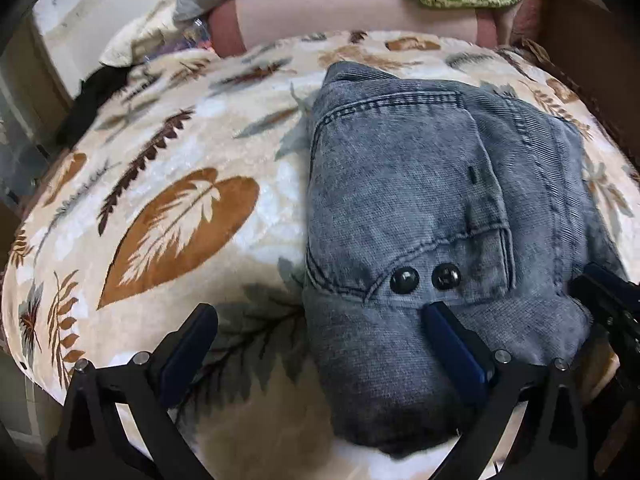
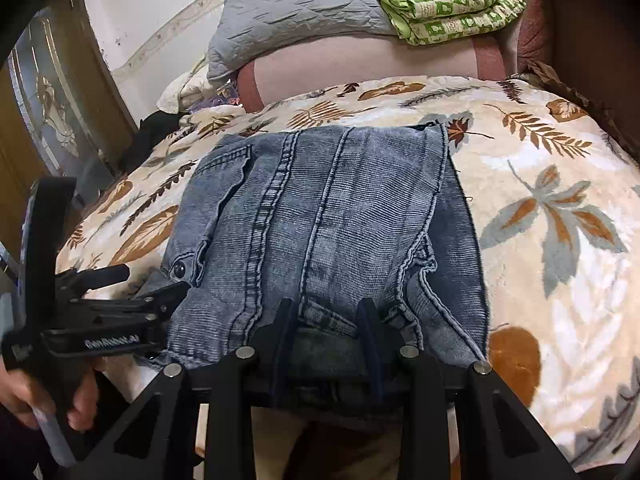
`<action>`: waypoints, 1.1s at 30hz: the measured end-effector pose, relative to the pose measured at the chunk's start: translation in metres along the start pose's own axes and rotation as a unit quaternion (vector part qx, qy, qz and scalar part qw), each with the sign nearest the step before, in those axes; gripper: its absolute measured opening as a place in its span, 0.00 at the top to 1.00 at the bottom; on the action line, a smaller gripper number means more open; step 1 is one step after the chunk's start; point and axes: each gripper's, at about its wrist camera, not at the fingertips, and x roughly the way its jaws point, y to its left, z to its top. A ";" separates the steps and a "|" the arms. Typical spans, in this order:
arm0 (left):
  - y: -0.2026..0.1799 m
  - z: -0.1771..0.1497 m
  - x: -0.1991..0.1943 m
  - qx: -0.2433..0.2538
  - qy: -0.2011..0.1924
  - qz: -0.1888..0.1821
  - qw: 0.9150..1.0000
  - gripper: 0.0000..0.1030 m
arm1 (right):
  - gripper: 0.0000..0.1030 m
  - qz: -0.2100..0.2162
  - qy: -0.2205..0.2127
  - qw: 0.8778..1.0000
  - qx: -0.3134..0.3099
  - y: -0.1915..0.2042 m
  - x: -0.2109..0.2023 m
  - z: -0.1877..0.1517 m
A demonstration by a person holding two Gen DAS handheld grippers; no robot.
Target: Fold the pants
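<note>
Blue denim pants (image 1: 420, 208) lie folded into a compact bundle on a leaf-patterned blanket (image 1: 168, 208); they also show in the right wrist view (image 2: 328, 220). My left gripper (image 1: 320, 316) is open, its right finger (image 1: 452, 344) resting on the bundle's near edge below two black buttons (image 1: 424, 278), its left finger (image 1: 188, 344) on the blanket. My right gripper (image 2: 328, 312) stands partly open at the bundle's near edge, with denim between its fingers (image 2: 372, 332). The left gripper (image 2: 160, 292) shows at the left of the right wrist view.
A grey pillow (image 2: 296, 12) and a folded green quilt (image 2: 452, 4) lie at the head of the bed. A wooden door (image 2: 52, 112) stands at the left. A brown wooden edge (image 1: 592, 40) borders the bed at the right.
</note>
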 end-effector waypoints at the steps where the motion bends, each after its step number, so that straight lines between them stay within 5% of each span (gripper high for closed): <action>1: 0.002 0.003 -0.005 0.006 0.005 -0.004 1.000 0.00 | 0.64 0.005 0.005 1.000 0.006 -0.001 -0.004 0.002; 5: 0.011 0.018 -0.037 0.016 -0.046 0.004 0.999 0.00 | 0.50 0.011 -0.005 1.000 0.018 -0.009 -0.023 0.018; 9: 0.012 0.047 -0.047 0.012 -0.062 0.012 0.998 0.00 | 0.47 -0.007 -0.034 0.999 0.019 -0.015 -0.029 0.050; 18: -0.006 0.098 -0.003 0.001 -0.014 0.013 1.000 0.00 | 0.47 0.021 -0.017 0.999 0.047 -0.016 0.018 0.104; 33: -0.022 0.110 0.047 -0.007 0.040 -0.005 0.999 0.00 | 0.49 0.039 0.033 0.994 0.098 -0.045 0.074 0.099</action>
